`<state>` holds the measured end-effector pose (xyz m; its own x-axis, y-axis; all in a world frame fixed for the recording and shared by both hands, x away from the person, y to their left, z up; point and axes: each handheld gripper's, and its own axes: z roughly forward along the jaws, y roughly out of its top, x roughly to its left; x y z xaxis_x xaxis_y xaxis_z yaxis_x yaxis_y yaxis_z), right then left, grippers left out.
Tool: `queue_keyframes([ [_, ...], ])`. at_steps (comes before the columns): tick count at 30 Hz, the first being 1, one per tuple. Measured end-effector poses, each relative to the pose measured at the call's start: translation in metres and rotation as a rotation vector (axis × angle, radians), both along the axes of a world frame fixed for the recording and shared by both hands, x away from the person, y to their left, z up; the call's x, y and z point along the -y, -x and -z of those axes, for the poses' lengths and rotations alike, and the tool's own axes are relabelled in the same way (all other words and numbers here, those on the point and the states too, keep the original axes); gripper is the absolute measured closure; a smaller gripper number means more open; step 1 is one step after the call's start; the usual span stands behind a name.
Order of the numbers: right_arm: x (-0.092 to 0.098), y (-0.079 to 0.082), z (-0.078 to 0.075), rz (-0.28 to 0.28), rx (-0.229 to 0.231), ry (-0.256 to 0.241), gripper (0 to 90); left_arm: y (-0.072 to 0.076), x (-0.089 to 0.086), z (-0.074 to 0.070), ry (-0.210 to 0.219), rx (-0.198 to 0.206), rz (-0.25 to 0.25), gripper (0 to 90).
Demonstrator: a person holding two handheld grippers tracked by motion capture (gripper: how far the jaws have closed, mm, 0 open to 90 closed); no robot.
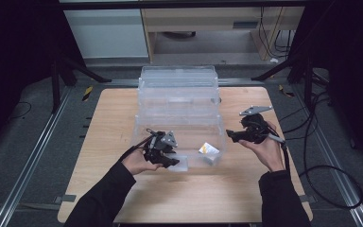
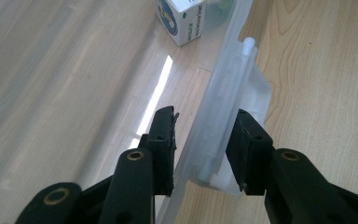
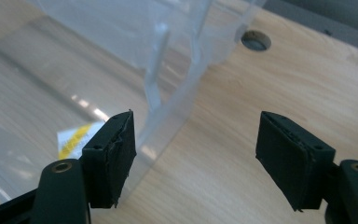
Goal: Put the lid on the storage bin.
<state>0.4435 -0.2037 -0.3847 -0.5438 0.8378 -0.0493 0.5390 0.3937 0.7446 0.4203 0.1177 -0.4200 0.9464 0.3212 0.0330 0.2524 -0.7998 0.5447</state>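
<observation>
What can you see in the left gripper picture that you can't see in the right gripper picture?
The left gripper view has a white handle piece on the clear box's front wall, between its open jaws, and a small white carton with blue print inside. The right gripper view has the box's corner, a yellow-and-white label seen through the plastic, and a round hole in the table. Both have the clear box, the wooden table and open black jaws.

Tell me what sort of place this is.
Probably a lab recording rig, not a home: a small wooden table on grey carpet, metal floor rails at its sides, loose cables, and dark stands around it.
</observation>
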Motion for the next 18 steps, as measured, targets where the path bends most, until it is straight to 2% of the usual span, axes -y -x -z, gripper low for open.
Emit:
queue_keyframes([
  [2, -0.005, -0.002, -0.005, -0.004, 0.015, -0.025, 29.3, 0.0, 0.0, 0.0, 0.002, 0.003, -0.001, 63.4],
  [5, -0.013, -0.005, -0.011, -0.017, 0.038, -0.027, 30.7, 0.0, 0.0, 0.001, 0.008, 0.0, 0.0, 63.5],
  [8, -0.021, -0.007, -0.015, -0.033, 0.062, -0.052, 32.4, -0.001, -0.002, 0.002, 0.021, -0.01, 0.003, 63.8],
  [18, -0.039, -0.018, -0.034, -0.089, 0.101, -0.041, 35.4, -0.002, -0.003, 0.002, 0.024, -0.014, 0.01, 64.3],
])
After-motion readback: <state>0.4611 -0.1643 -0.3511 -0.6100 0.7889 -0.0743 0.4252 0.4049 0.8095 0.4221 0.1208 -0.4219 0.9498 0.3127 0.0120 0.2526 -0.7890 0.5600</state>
